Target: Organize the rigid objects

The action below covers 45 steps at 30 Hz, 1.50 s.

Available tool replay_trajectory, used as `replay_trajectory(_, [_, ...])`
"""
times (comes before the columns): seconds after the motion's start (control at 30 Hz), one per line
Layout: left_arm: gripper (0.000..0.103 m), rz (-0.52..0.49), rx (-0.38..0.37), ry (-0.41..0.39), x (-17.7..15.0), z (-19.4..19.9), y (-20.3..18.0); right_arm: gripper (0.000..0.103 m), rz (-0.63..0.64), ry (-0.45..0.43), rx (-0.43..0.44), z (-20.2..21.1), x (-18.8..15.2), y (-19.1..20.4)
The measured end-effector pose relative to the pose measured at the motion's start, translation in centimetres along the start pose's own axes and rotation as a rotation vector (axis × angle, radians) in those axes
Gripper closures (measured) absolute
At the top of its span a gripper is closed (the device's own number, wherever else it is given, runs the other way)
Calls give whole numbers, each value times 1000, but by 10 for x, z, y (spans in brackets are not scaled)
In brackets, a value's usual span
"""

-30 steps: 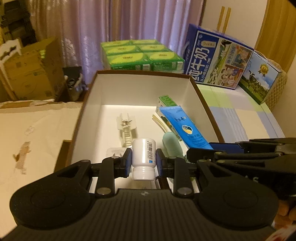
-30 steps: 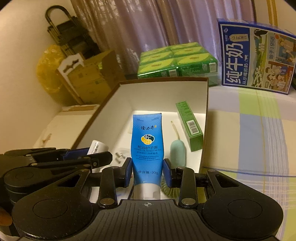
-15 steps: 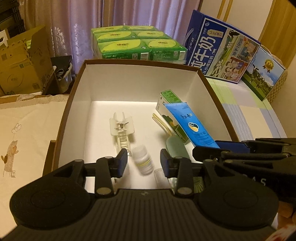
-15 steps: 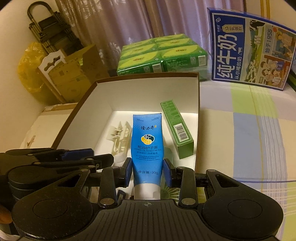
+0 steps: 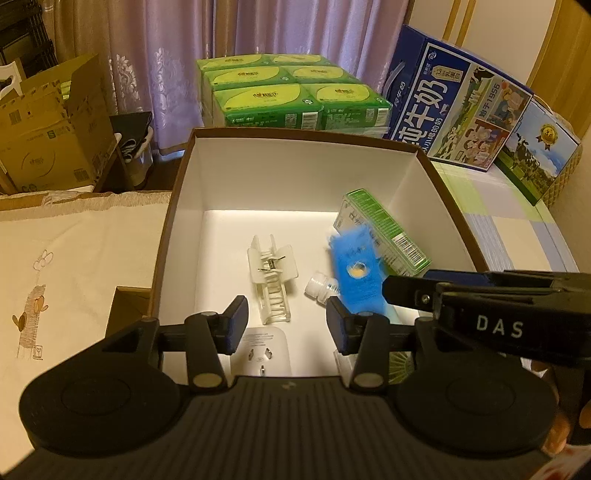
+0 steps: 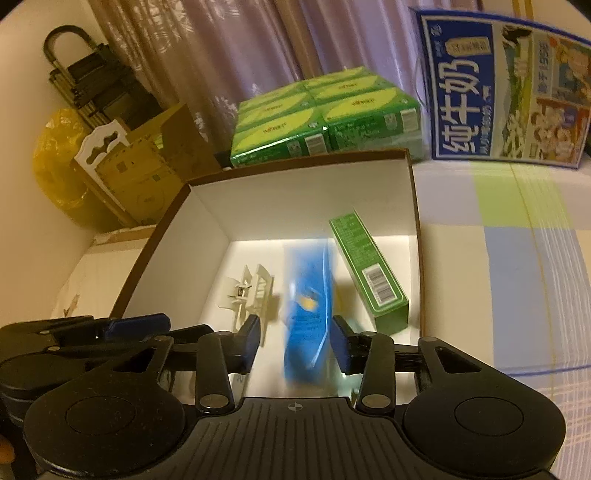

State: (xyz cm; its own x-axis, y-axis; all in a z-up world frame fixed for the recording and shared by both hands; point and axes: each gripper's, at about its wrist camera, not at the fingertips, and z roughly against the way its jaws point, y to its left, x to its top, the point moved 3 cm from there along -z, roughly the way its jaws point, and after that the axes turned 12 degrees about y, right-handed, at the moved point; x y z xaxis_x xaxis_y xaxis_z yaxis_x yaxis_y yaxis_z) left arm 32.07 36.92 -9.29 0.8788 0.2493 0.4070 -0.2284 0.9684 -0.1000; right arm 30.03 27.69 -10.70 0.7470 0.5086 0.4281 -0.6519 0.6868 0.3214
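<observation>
Ahead of the left gripper (image 5: pixel 283 323), jaws wide and empty, a white clip (image 5: pixel 272 276) lies lengthwise in the box (image 5: pixel 295 173). Between the right gripper's (image 6: pixel 295 341) wide jaws, the blurred blue tube (image 6: pixel 308 306) points straight ahead, apparently unheld.

At the centre of the left wrist view, the box (image 5: pixel 306 177) is showing smooth matt white card inside with a brown paper rim. Within it, the hair clip (image 5: pixel 272 275) is looking like translucent, slightly glossy plastic with a small metal spring, and the green carton (image 5: pixel 384 232) is reading as printed, faintly shiny card. The blue tube (image 5: pixel 356 273), blurred, is appearing as glossy plastic. Behind, the tissue packs (image 5: pixel 295 96) are gleaming in plastic film. At the upper left, the cardboard box (image 5: pixel 44 144) is looking rough and matt; the curtain (image 5: pixel 221 33) is hanging as sheer patterned cloth.
</observation>
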Motion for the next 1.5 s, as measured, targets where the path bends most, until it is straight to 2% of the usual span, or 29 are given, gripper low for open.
replay_trajectory(0.23, [58,-11,-17,-4,-4,6,-1,52,3,-8,-21,10,-6,0])
replay_trajectory(0.6, [55,-30,-45,-26,-16,22,-10,45,2,-30,-56,32,-22,-1])
replay_trajectory(0.83, [48,-35,-29,-62,-31,44,-19,41,-9,-70,-54,56,-35,-1])
replay_trajectory(0.9, [43,-32,-23,-73,-36,51,-21,38,-10,-79,-46,65,-41,-1])
replay_trajectory(1.13, [41,-12,12,-118,-65,82,-33,25,28,-91,-24,97,-69,-3])
replay_trajectory(1.5, [39,0,45,-198,-124,129,-85,20,87,-124,-9,162,-128,-30])
